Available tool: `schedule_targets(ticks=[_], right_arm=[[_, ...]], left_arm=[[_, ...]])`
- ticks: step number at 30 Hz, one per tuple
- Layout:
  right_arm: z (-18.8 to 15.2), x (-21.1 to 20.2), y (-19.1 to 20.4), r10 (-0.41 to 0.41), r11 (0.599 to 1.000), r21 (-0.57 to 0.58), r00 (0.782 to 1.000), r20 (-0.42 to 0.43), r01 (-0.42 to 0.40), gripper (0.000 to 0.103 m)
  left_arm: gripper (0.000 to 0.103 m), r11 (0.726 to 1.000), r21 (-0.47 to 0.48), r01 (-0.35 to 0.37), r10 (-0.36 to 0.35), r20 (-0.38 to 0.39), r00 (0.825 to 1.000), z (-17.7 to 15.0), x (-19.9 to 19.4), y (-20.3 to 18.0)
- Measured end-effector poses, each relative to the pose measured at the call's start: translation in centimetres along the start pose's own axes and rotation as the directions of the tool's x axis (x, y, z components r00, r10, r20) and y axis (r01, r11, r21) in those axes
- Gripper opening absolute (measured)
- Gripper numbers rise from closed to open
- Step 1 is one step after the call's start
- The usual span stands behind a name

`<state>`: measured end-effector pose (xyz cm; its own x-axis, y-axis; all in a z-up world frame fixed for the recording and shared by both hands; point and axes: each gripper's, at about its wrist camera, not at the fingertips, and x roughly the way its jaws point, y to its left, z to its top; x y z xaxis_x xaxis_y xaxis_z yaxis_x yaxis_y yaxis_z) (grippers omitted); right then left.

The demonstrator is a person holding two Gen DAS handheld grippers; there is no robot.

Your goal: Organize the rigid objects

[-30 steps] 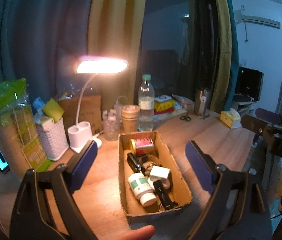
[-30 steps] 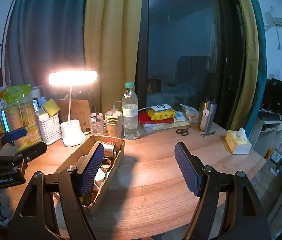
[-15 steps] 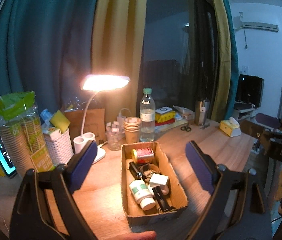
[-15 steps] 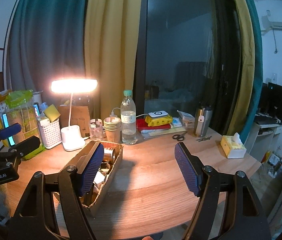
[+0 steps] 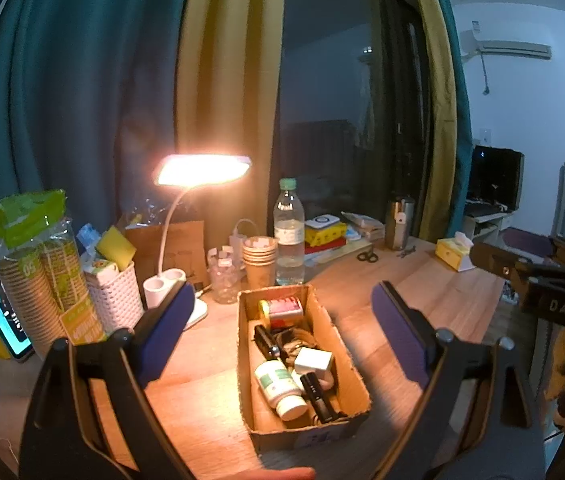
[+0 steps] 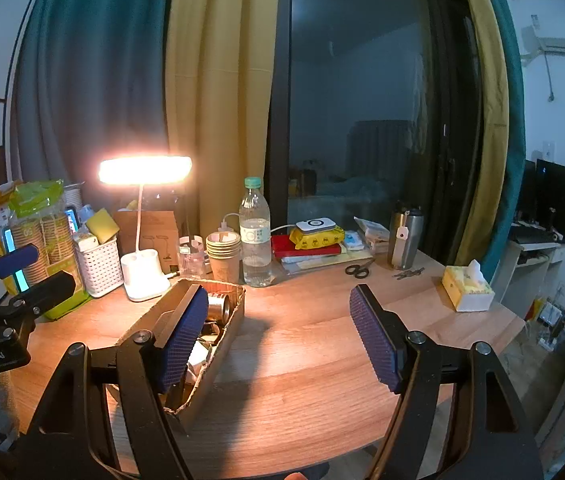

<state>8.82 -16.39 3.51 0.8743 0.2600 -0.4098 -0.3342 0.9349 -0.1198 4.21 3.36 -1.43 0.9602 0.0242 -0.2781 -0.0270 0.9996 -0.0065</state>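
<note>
An open cardboard box (image 5: 306, 434) lies on the wooden desk (image 5: 210, 360). In it are a red-labelled can (image 5: 282, 308), a white pill bottle (image 5: 278, 386), a white cube (image 5: 313, 361) and a black flashlight (image 5: 318, 396). My left gripper (image 5: 282, 306) hovers open above and in front of the box, holding nothing. My right gripper (image 6: 278, 300) is open and empty too, over bare desk to the right of the box (image 6: 218, 364). Each gripper shows at the edge of the other's view: the left gripper (image 6: 30, 272) and the right gripper (image 5: 542, 288).
Along the back of the desk stand a lit lamp (image 5: 202, 170), a water bottle (image 5: 289, 236), stacked paper cups (image 5: 259, 260) and a white basket (image 5: 112, 296). Scissors (image 6: 356, 269), a steel tumbler (image 6: 404, 240) and a tissue box (image 6: 467, 286) sit at the right. Curtains and a dark window stand behind.
The desk and lamp sit slightly lower in both views than a second ago. Both grippers have stayed open and nothing was picked up or put down.
</note>
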Motion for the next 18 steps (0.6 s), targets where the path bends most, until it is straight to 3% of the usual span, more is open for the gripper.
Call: schedule_targets(ticks=[18], right_arm=[[-0.2,0.08,0.15,0.0,1.0,0.005,1.0,0.001,0.0,0.076]], left_arm=[[0.092,1.0,0.004,0.003,-0.003,0.001,1.0,0.0,-0.1,-0.19]])
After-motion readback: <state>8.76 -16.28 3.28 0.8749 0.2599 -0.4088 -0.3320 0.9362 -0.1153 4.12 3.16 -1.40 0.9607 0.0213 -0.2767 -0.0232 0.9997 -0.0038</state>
